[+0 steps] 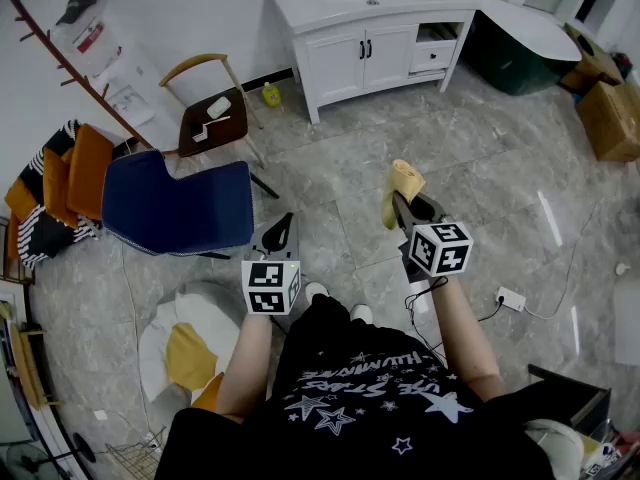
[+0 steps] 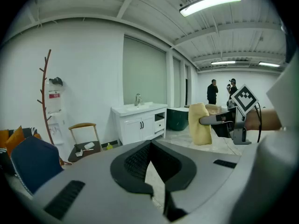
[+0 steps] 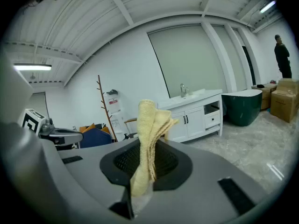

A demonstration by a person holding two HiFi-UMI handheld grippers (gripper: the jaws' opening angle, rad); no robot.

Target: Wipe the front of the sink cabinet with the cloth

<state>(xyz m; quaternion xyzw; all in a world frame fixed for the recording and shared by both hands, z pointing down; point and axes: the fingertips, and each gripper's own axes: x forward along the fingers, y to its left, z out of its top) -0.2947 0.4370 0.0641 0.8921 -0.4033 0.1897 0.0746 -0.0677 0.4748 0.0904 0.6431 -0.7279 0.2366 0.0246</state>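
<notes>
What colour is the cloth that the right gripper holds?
The cloth is pale yellow, best seen in the right gripper view.

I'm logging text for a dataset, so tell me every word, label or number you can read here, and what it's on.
Shirt print: upside-down lettering among stars, too blurred to read with confidence.
Red label, upper left: too small to read.
Marker cubes: square patterns only, no words.
Nothing else carries readable text.

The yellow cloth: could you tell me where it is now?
The cloth is pinched in the right gripper, right of centre in the head view, over the floor, short of the sink cabinet.
</notes>
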